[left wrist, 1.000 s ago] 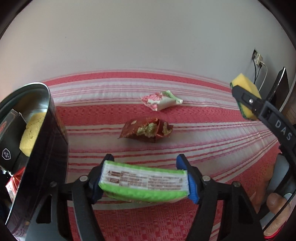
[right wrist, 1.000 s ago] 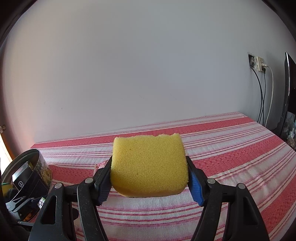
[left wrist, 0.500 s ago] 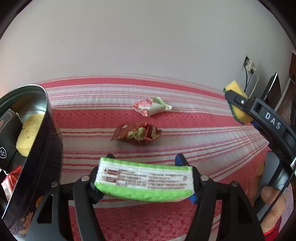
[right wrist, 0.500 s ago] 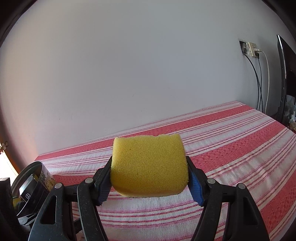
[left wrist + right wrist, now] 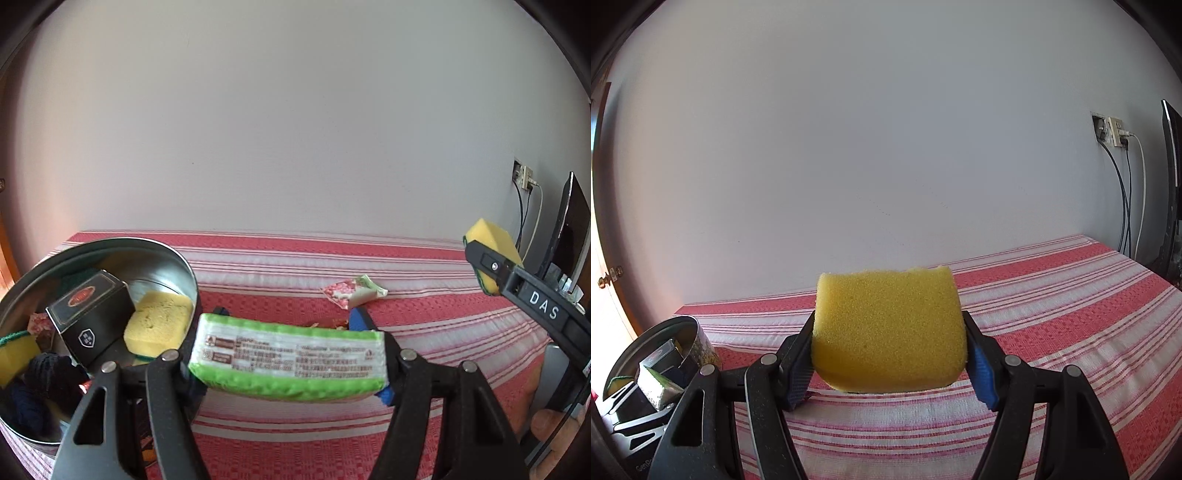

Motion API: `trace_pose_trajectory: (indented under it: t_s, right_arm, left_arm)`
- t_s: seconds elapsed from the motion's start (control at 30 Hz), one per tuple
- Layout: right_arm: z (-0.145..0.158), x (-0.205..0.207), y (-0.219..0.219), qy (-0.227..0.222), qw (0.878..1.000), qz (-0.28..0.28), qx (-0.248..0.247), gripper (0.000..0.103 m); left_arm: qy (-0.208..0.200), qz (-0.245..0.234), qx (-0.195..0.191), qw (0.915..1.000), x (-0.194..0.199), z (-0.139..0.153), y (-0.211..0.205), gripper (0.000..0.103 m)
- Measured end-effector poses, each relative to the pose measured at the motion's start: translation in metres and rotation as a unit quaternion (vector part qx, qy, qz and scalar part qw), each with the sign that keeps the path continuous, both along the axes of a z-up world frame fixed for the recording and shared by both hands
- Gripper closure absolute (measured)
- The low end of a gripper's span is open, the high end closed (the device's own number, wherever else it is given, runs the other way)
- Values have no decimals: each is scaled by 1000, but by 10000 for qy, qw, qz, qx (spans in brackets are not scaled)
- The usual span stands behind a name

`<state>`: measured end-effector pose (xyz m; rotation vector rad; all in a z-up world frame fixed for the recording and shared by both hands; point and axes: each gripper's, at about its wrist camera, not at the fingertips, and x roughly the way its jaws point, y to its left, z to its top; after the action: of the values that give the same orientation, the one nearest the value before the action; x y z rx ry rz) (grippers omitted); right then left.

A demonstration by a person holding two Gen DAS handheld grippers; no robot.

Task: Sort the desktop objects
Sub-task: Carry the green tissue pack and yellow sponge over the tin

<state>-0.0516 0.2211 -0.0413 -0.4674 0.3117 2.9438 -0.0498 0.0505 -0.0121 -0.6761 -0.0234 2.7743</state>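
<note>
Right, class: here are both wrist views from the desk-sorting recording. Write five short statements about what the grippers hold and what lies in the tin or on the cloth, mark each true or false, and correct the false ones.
1. The left gripper holds a green-edged packet. True.
2. The right gripper is empty. False: its jaws are shut on a yellow sponge.
3. The round metal tin holds a black box. True.
4. The tin contains no sponge. False: a yellow one lies beside the black box.
5. A pink-and-white wrapper lies on the striped cloth. True.
</note>
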Motion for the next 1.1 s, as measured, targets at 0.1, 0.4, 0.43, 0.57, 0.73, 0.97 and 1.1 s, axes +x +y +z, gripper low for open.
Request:
trace_pose_trajectory:
  t_s: [0.1, 0.4, 0.43, 0.57, 0.73, 0.97, 1.1]
  right_arm:
    - [1, 0, -5, 41, 9999, 74, 93, 31]
    - [1, 3, -24, 151, 9980, 266, 549, 31]
    - [1, 3, -26, 143, 9977, 281, 594, 31]
    - [-1, 3, -36, 131, 9962, 327, 793, 31]
    - [-3, 4, -47, 107, 9944, 394, 972, 31]
    - [-4, 8, -62, 84, 9936, 568, 971, 31]
    - [-6, 9, -78, 73, 9915, 784, 1036, 31]
  left_arm:
    - [239, 186, -114, 9995, 2, 3, -3, 35]
    - [483, 442, -204, 9976, 4, 5, -21, 35]
    - [488, 458, -197, 9976, 4, 5, -24, 35]
    - [525, 521, -136, 9972, 5, 4, -36, 35]
    - [567, 660, -56, 9962, 2, 3, -52, 35]
    - [575, 848, 58, 9947, 2, 3, -72, 35]
    - [608, 941, 51, 9937, 1, 3, -80, 35]
